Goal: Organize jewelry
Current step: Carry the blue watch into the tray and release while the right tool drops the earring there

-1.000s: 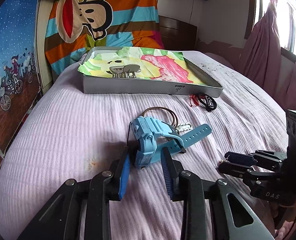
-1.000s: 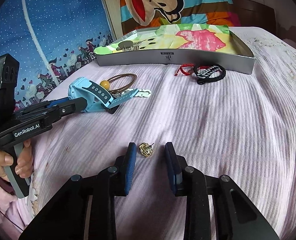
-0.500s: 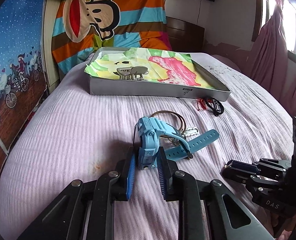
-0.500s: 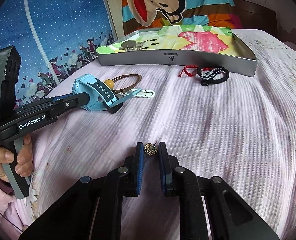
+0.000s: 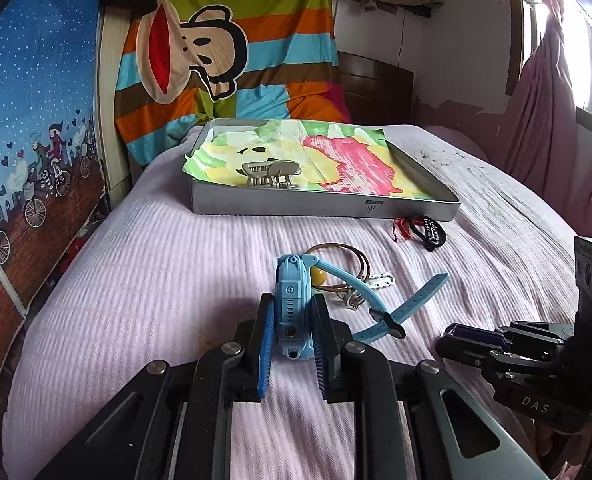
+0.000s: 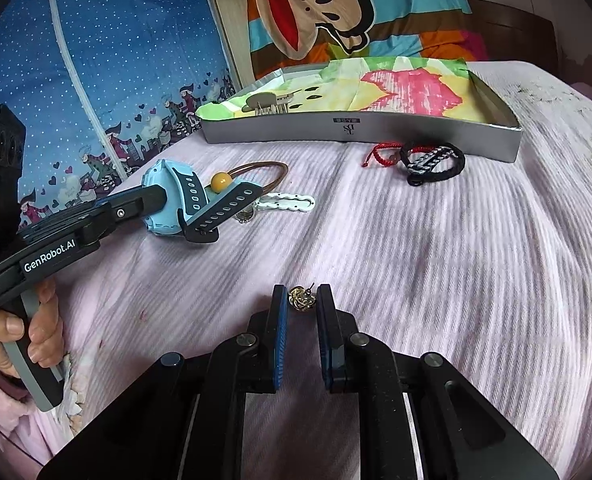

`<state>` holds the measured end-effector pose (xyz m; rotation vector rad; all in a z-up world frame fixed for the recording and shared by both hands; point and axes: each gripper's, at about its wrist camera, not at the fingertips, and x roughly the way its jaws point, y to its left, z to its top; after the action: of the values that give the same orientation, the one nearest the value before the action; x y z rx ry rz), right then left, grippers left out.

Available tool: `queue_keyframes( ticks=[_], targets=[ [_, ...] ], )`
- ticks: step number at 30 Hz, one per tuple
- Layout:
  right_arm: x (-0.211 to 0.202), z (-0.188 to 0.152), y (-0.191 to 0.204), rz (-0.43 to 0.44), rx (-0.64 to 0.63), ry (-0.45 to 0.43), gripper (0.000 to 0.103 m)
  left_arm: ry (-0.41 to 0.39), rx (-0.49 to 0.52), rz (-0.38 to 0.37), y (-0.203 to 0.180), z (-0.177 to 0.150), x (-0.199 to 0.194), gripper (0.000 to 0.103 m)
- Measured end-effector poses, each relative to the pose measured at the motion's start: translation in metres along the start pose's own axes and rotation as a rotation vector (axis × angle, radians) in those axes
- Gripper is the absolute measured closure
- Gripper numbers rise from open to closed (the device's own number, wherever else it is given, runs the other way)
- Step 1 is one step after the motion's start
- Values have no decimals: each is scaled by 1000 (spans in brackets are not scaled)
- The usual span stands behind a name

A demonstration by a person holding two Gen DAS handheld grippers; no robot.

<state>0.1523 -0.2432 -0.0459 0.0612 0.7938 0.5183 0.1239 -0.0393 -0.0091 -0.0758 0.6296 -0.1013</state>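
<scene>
l gripper (image 5: 291,320) clamped on blue watch (image 5: 292,304), r gripper (image 6: 302,300) on gold earring (image 6: 302,299)

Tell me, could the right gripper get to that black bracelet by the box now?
Probably not yet: the right gripper is shut on a gold earring. The bedspread between it and the black bracelet looks bare.

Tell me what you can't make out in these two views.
- Watch face, left wrist view: turned edge-on between the left gripper pads.
- Small metal piece under the watch strap, right wrist view: mostly covered.
- Gold earring, right wrist view: too small to read the design.
- Box logo: too small to read.
</scene>
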Motion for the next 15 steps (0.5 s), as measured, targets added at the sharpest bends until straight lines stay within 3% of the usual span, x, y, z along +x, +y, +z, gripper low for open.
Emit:
queue_keyframes(
  ticks=[8, 15],
  targets=[
    [13, 6, -3, 16, 9, 6, 90, 9, -2, 10, -2, 1, 2, 86],
    [10, 17, -8, 39, 37, -50, 90, -9, -29, 12, 2, 8, -3, 86]
  ],
)
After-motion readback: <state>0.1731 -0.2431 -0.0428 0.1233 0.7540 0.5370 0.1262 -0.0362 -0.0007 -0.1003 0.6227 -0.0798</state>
